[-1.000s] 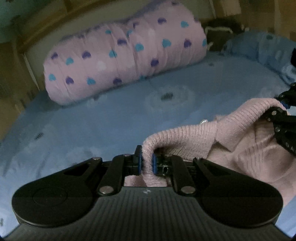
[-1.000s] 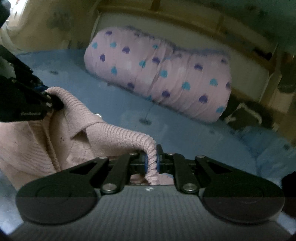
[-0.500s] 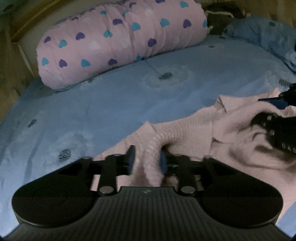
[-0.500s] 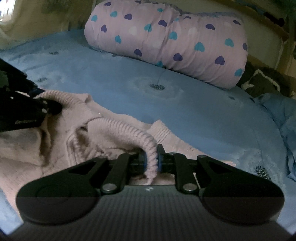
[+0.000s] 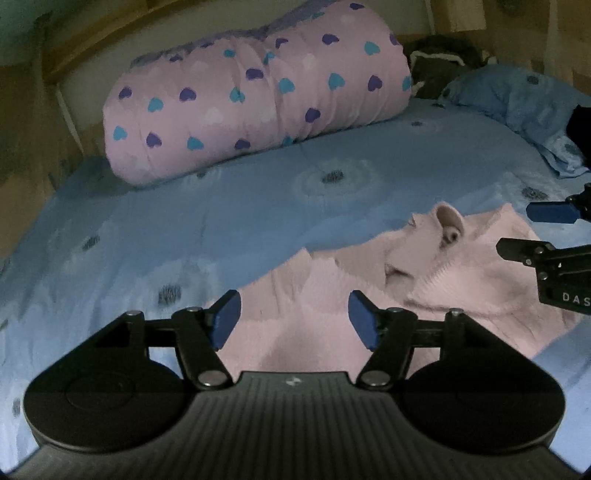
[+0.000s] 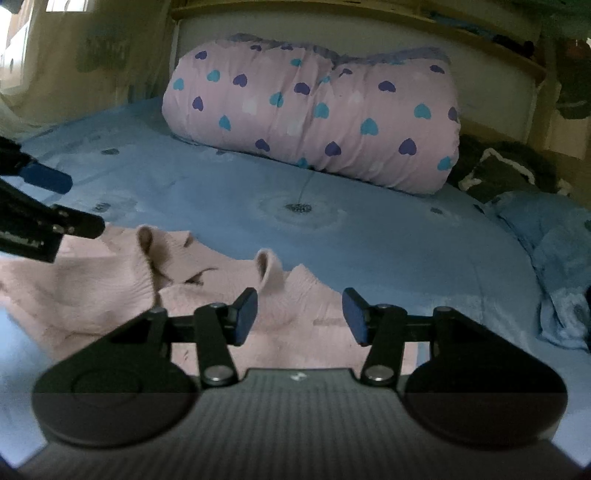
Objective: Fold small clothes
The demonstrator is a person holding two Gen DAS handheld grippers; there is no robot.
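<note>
A small pink knit sweater (image 5: 424,284) lies crumpled on the blue bed sheet (image 5: 184,229). My left gripper (image 5: 293,317) hovers over its near left part, jaws opening, blue pads clear of the knit. In the right wrist view the same sweater (image 6: 110,288) spreads to the lower left. My right gripper (image 6: 299,314) is above its right edge, jaws also opening, with nothing pressed between the pads. Each gripper shows at the edge of the other's view: the right gripper (image 5: 535,232) and the left gripper (image 6: 70,203).
A rolled pink duvet with blue and purple hearts (image 5: 255,96) lies across the head of the bed against a wooden headboard (image 6: 369,14). A blue pillow (image 5: 524,99) and a dark garment (image 6: 498,166) sit at the right.
Both grippers let go of the sweater's knit edges and opened. The lifted sweater dropped flat onto the sheet, and both grippers drew back from it.
</note>
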